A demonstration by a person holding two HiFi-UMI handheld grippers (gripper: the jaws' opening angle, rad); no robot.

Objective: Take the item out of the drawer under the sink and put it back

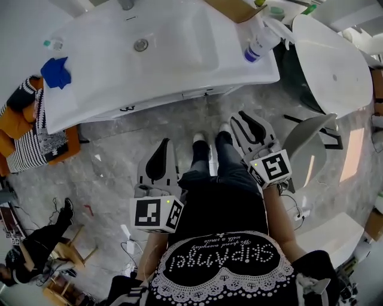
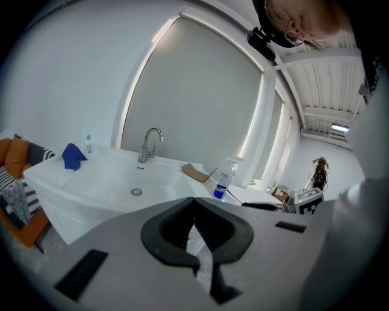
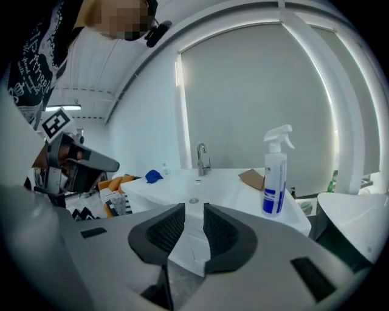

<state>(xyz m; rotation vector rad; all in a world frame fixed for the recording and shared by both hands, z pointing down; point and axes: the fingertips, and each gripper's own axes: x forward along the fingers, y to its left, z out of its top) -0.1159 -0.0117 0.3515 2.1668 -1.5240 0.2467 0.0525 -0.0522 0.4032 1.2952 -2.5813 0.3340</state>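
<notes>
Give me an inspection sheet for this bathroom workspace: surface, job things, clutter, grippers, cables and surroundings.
Surface: white sink countertop with a moulded basin and a chrome tap.
Job's things: white drawer front under the sink looks closed; its item is not seen.
Clutter: crumpled blue cloth, small clear bottle, white spray bottle with blue label and brown cardboard piece, all on the countertop.
Grippers: left gripper shut, nothing held; right gripper open, empty; both short of the sink.
Cables: white leads on the grey stone floor.
Surroundings: orange seat with striped fabric; white oval tub.
</notes>
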